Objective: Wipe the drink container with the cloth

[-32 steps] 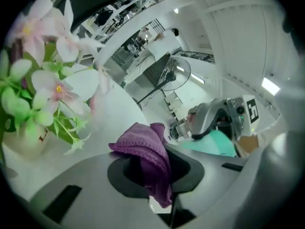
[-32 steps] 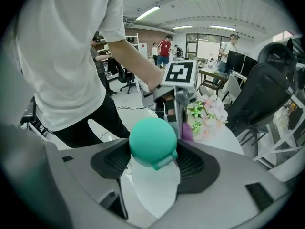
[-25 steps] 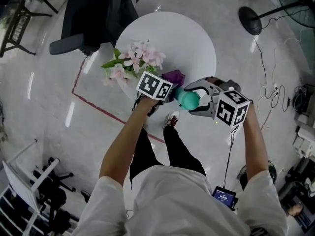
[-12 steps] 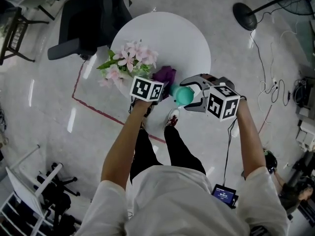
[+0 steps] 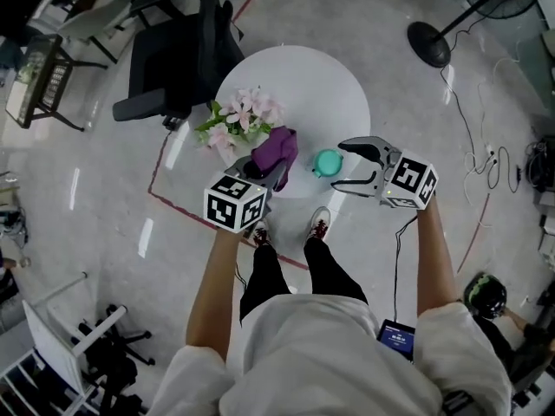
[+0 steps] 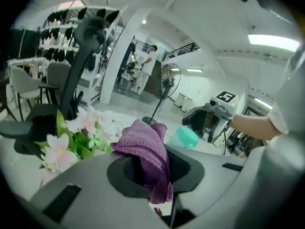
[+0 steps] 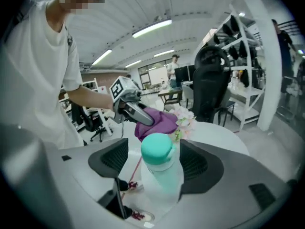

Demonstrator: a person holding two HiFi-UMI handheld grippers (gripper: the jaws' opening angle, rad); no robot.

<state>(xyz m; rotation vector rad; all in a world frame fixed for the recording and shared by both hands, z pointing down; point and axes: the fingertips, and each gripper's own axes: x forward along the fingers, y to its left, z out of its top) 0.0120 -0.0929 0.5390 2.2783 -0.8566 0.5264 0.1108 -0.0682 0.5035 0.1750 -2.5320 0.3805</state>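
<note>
The drink container (image 5: 327, 163), a clear bottle with a teal cap, stands upright near the front edge of the round white table (image 5: 321, 85). My right gripper (image 5: 340, 166) faces it with jaws spread. In the right gripper view the bottle (image 7: 159, 168) sits between the pads with a gap on the left. The jaws have just been opening and do not press on it. My left gripper (image 5: 264, 170) is shut on the purple cloth (image 5: 277, 148), held off to the bottle's left. The cloth (image 6: 143, 142) bunches out of the left gripper (image 6: 152, 171).
A bunch of pink flowers (image 5: 238, 115) lies on the table's left side, close to the cloth. A black office chair (image 5: 173, 59) stands behind the table on the left. A fan base (image 5: 429, 42) and cables (image 5: 486, 159) are on the floor to the right.
The right jaws have let go of the bottle, which now stands on the table instead of lying in the grip. The left gripper has pulled the cloth back and up, away from it.
</note>
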